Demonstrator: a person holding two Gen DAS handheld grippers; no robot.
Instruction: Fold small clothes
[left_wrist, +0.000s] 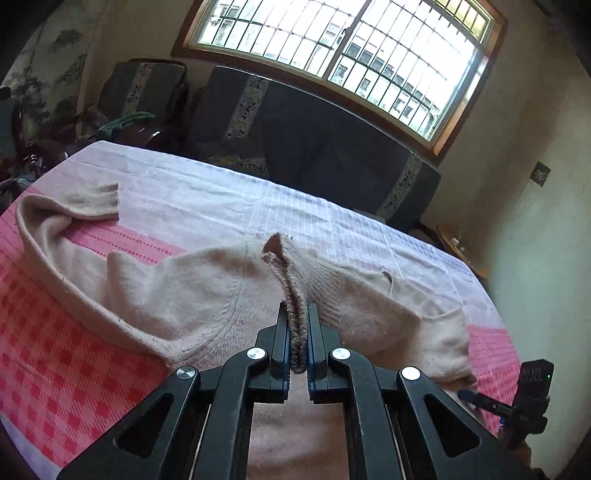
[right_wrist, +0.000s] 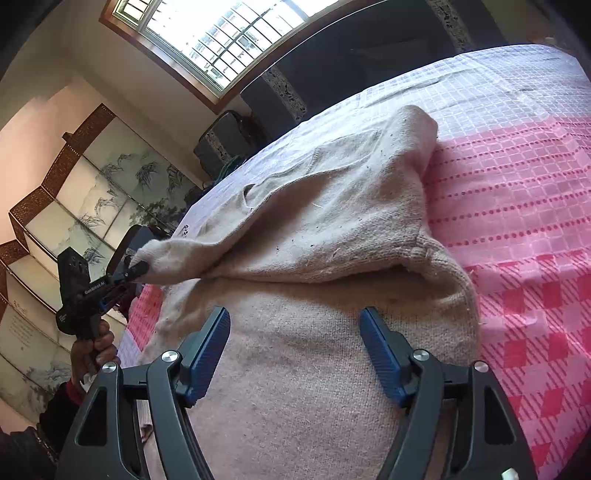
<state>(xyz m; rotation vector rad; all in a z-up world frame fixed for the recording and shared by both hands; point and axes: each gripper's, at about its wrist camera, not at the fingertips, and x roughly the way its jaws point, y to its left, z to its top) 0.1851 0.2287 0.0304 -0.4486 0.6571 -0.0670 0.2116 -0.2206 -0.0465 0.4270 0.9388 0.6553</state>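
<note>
**Reader:** Left wrist view first, please. What surrounds the garment?

**Describer:** A beige knitted wool sweater (left_wrist: 177, 288) lies spread on a bed covered by a pink and white checked woven blanket (left_wrist: 74, 369). Beyond the far edge of the bed stands a dark grey cushioned sofa with patterned bands (left_wrist: 314, 140), and above it a wide barred window in a wooden frame (left_wrist: 332, 48). At far left, dark clutter sits near the bed's corner; I cannot tell what it is.

**Reader:** Does anything stand in the way?

**Describer:** Nothing lies on the sweater itself. The black left gripper (left_wrist: 297, 314) fills the lower middle of the view and hides the cloth beneath it.

**Reader:** What is it doing?

**Describer:** Its jaws are clamped on a ribbed edge of the sweater, which stands up in a narrow fold between the blue pads.

**Reader:** Which way does the sweater run?

**Describer:** Its long axis runs left to right across this view. One sleeve with a ribbed cuff (left_wrist: 96, 201) bends back at upper left, its end pointing right.

**Reader:** And the right wrist view?

**Describer:** The right gripper (right_wrist: 295, 321) hangs over the sweater's flat body, jaws spread wide, nothing between them. A folded layer of knit lies just ahead. At left a hand (right_wrist: 92, 350) holds the other gripper, pinching a corner of the cloth. Behind it stands a folding screen painted with bamboo (right_wrist: 92, 206).
</note>
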